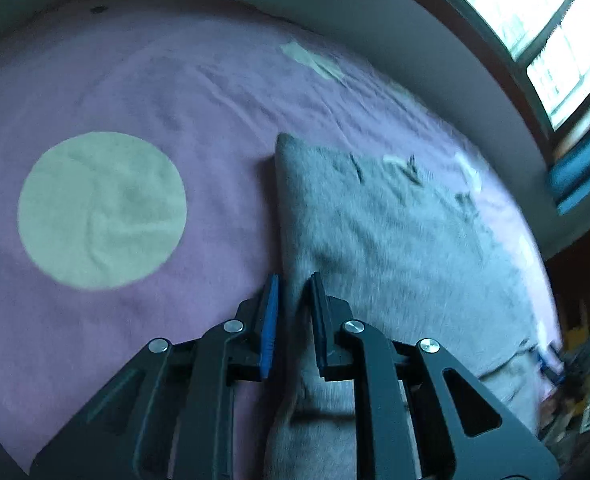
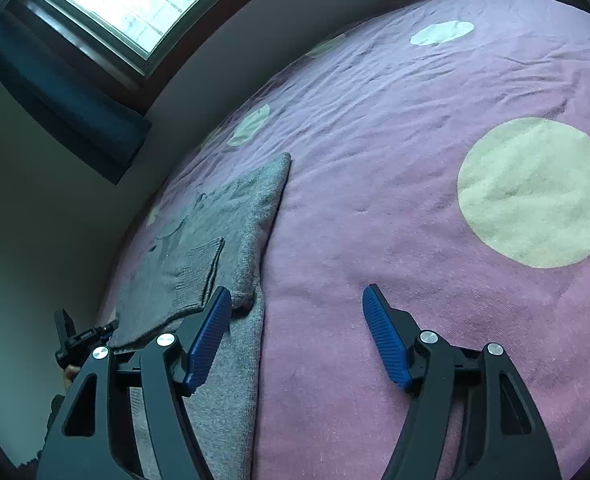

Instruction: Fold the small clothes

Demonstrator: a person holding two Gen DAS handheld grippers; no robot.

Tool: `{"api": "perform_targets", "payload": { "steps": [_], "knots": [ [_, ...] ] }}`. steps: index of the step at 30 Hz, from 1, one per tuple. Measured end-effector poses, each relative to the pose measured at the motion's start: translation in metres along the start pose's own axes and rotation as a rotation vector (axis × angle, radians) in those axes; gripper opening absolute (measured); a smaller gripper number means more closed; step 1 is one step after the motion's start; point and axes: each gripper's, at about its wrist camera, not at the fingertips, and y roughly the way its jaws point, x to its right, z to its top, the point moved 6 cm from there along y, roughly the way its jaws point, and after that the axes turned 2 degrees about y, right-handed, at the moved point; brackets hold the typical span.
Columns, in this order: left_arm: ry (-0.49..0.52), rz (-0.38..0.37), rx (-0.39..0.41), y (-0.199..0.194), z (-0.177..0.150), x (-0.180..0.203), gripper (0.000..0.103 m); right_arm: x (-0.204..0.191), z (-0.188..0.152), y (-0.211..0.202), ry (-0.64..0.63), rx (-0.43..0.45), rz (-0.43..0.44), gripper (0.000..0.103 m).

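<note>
- Left wrist view: your left gripper (image 1: 293, 308) sits at 6 o'clock, jaws narrowed to a slim gap astride the near left edge of the grey knit garment (image 1: 395, 240). Cloth shows in the gap; whether the pads pinch it, you cannot tell.
- The garment runs from 6 o'clock up to centre and out to 3 o'clock on the pink blanket (image 1: 175, 92); its left fold edge is straight, its far corner near centre.
- A pale circle (image 1: 102, 210) in the blanket lies at 9 o'clock, apart from the garment. Window (image 1: 535, 12) at 1 o'clock.
- Right wrist view: your right gripper (image 2: 297, 320) has its jaws spread wide, holding nothing. Its left blue pad (image 2: 209, 344) lies over the garment's near edge; the other is over bare blanket.
- Here the garment lies at 7 to 9 o'clock, a ribbed cuff (image 2: 199, 272) folded on top.
</note>
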Motion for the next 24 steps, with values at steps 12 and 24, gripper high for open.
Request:
{"api": "perform_targets", "payload": {
  "steps": [12,24],
  "knots": [
    [-0.006,0.072,0.022,0.041,0.059,-0.005,0.019,0.000,0.000,0.003,-0.012,0.001,0.009,0.073],
    [-0.007,0.061,0.007,0.026,0.049,-0.008,0.033,-0.002,0.000,0.002,-0.015,0.000,0.000,0.073]
  ]
}}
